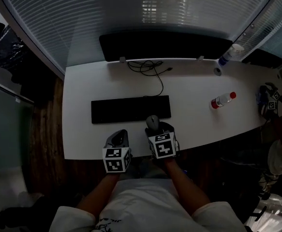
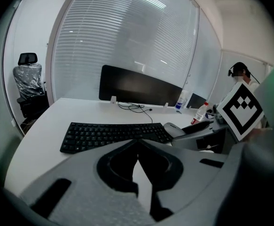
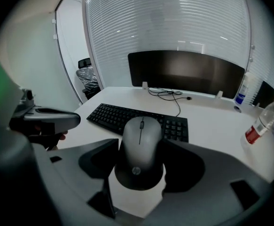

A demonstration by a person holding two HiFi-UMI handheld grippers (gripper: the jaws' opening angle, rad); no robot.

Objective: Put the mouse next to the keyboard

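A black keyboard point(image 1: 131, 108) point(image 2: 113, 134) point(image 3: 127, 117) lies across the middle of the white desk point(image 1: 194, 86). My right gripper point(image 1: 153, 127) point(image 3: 141, 143) is shut on a grey mouse point(image 1: 152, 122) point(image 3: 140, 149) point(image 2: 173, 128), just in front of the keyboard's near edge, toward its right end. I cannot tell whether the mouse rests on the desk. My left gripper point(image 1: 119, 137) point(image 2: 137, 143) hovers at the desk's front edge, left of the right one, shut with nothing between its jaws.
A dark monitor point(image 1: 165, 45) stands at the back with a black cable point(image 1: 150, 66) coiled before it. A red-capped bottle point(image 1: 222, 100) lies right of the keyboard, another bottle point(image 1: 225, 58) stands farther back. A wrapped chair point(image 1: 3, 45) stands at the left, another person point(image 1: 278, 149) at the right.
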